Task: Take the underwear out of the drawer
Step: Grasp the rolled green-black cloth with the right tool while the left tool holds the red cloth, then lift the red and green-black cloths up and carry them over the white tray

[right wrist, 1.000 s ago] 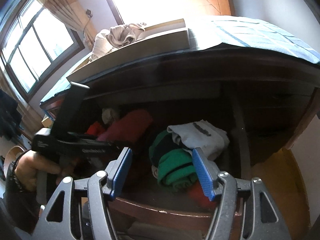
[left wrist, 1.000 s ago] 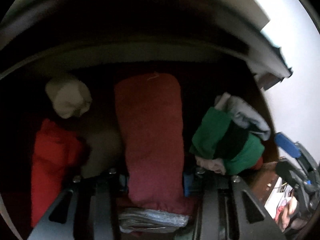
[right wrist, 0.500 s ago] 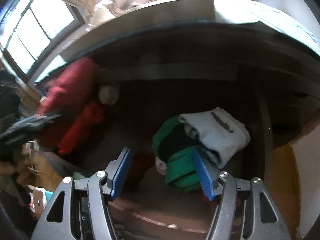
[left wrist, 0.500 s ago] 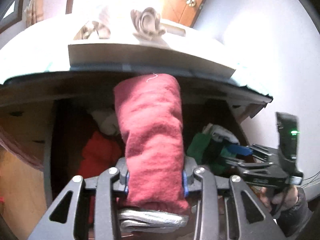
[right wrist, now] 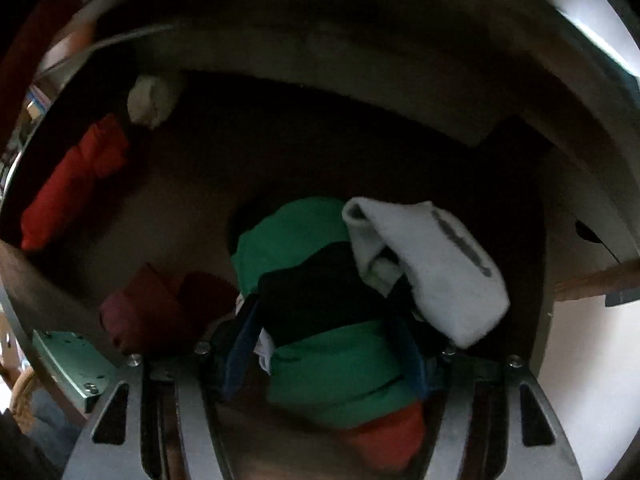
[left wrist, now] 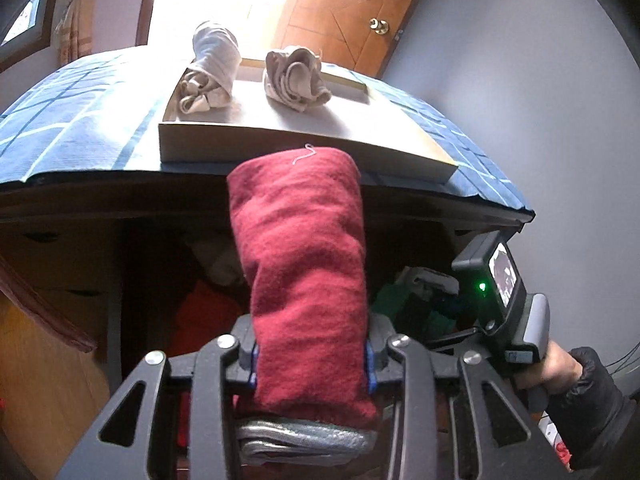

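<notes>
The rolled dark-red fleecy underwear (left wrist: 304,280) was gripped between the fingers of the left gripper (left wrist: 311,360), which were closed on its sides. A second earlier this roll had been lying in the dark wooden drawer (right wrist: 168,184); it had since been lifted clear and was held up in front of the blue checked bed cover (left wrist: 76,128), near the flat pale board (left wrist: 288,136) on which two crumpled beige cloth bundles (left wrist: 296,80) lay. One piece was thus judged to be out of the drawer, with only its setting-down left.

The right gripper (right wrist: 324,348) had meanwhile been brought down into the drawer. Its blue-padded fingers (right wrist: 240,344) were spread wide to either side of the green-and-black folded garment (right wrist: 316,280), with nothing yet clamped. A white folded cloth (right wrist: 432,272) lay against that garment, and a bright red roll (right wrist: 76,184) and a small maroon roll (right wrist: 148,312) were seen well to the left. A second removal seemed to be under preparation.
</notes>
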`<state>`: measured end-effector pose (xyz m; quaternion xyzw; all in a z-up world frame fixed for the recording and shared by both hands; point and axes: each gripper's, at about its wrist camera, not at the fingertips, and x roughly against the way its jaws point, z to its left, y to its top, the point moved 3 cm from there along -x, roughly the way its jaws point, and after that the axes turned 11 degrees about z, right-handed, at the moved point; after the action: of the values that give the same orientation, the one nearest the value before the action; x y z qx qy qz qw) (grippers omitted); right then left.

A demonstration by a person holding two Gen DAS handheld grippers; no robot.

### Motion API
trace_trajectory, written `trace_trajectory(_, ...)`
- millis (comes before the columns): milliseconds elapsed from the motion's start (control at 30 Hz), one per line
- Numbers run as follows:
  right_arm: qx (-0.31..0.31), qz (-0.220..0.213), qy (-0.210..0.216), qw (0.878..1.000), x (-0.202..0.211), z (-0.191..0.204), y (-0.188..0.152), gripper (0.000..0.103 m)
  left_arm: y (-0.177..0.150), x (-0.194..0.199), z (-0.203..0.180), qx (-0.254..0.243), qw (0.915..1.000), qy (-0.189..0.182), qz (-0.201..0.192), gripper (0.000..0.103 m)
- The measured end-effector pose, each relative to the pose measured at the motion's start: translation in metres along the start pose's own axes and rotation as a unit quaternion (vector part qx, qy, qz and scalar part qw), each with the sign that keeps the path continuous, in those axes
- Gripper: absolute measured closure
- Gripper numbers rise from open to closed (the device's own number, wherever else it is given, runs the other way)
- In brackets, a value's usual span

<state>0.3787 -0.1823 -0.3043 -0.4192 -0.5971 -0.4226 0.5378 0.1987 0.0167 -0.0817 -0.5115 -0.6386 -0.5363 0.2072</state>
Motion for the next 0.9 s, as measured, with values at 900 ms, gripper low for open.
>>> trace_trajectory(900,-0.167,-0.181,0.311,0.918,0.100,-0.017,-0.037,0.068,-0.002,0.017,-0.010,0.009,0.9993,-0.007,-0.036,0.068)
